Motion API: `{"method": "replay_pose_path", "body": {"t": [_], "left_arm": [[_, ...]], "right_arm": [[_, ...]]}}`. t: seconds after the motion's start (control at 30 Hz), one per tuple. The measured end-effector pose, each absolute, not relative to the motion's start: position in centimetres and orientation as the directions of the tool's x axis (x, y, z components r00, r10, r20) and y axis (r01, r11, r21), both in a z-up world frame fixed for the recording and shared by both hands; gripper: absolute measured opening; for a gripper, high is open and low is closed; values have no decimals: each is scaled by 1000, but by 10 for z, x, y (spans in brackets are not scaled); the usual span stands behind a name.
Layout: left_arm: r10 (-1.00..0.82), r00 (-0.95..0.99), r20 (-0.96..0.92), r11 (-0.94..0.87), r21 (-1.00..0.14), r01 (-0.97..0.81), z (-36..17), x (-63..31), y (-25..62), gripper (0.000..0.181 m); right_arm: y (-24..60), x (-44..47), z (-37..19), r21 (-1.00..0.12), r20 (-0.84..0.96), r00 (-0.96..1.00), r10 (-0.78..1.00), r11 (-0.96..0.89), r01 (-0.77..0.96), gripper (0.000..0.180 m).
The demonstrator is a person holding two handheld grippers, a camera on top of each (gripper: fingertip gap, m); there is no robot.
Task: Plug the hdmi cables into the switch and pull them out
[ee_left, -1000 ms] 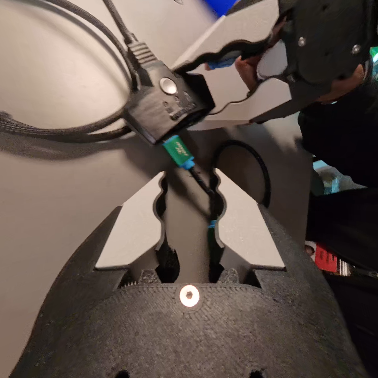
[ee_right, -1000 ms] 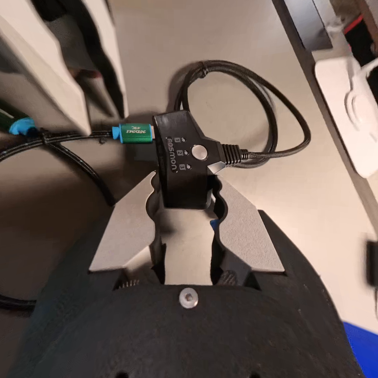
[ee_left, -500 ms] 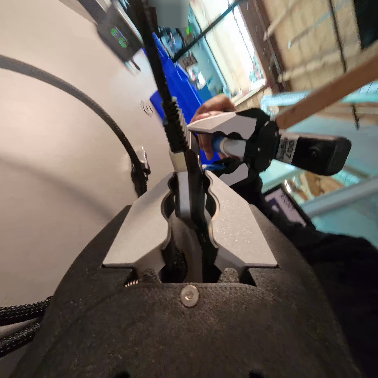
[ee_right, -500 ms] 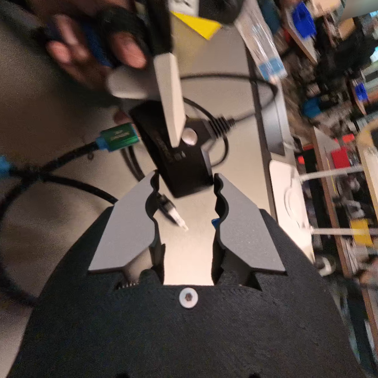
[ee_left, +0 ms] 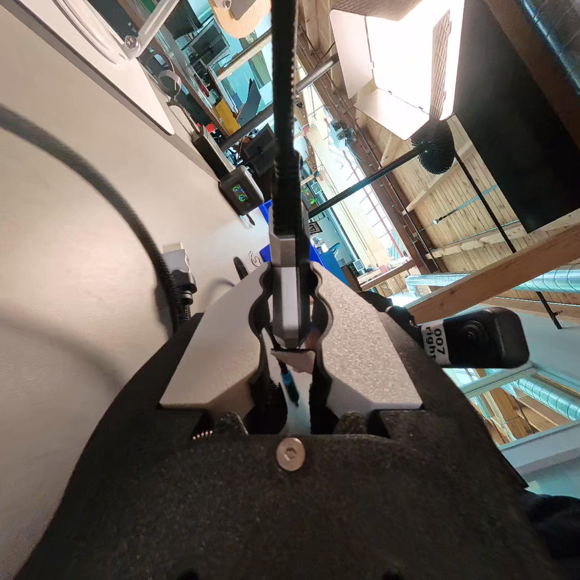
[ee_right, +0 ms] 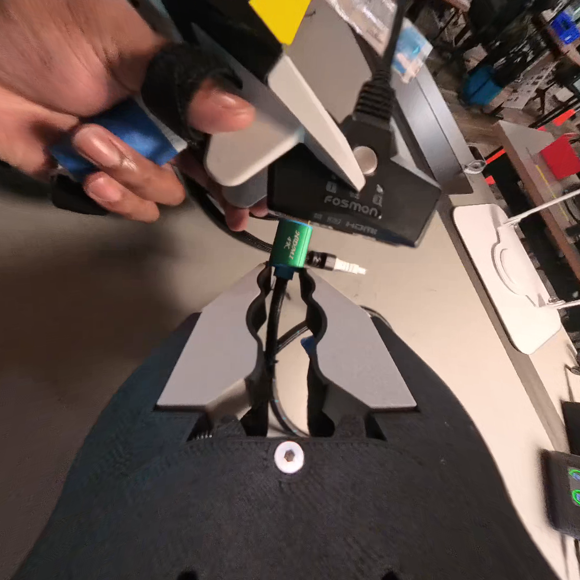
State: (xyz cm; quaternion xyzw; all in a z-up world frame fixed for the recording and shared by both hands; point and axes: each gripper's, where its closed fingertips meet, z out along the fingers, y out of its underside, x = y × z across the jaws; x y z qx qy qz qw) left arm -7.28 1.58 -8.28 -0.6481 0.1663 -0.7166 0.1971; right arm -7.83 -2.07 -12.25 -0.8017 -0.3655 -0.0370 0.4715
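Black switch (ee_right: 354,191) pinched edge-on by L gripper (ee_left: 290,276) — R gripper (ee_right: 284,276) jaws spread, straddling green-plug hdmi cable (ee_right: 292,248).

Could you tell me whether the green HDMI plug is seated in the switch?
In: the green plug meets the switch edge with no visible gap.

- Table (ee_right: 423,314): pale, bare surface.
- White stand base (ee_right: 514,282): at table's right edge.
- Black device (ee_left: 241,194): green lights showing.
- Blue bin (ee_left: 326,260): behind table.
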Motion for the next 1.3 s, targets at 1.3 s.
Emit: {"method": "replay_pose_path", "body": {"t": [1.3], "left_arm": [[-529,-36,848,-847,-524,90,-85,-74,21,22]], "right_arm": [[-29,-71,-120,-770,424,748,510,-231,595,8]]}}
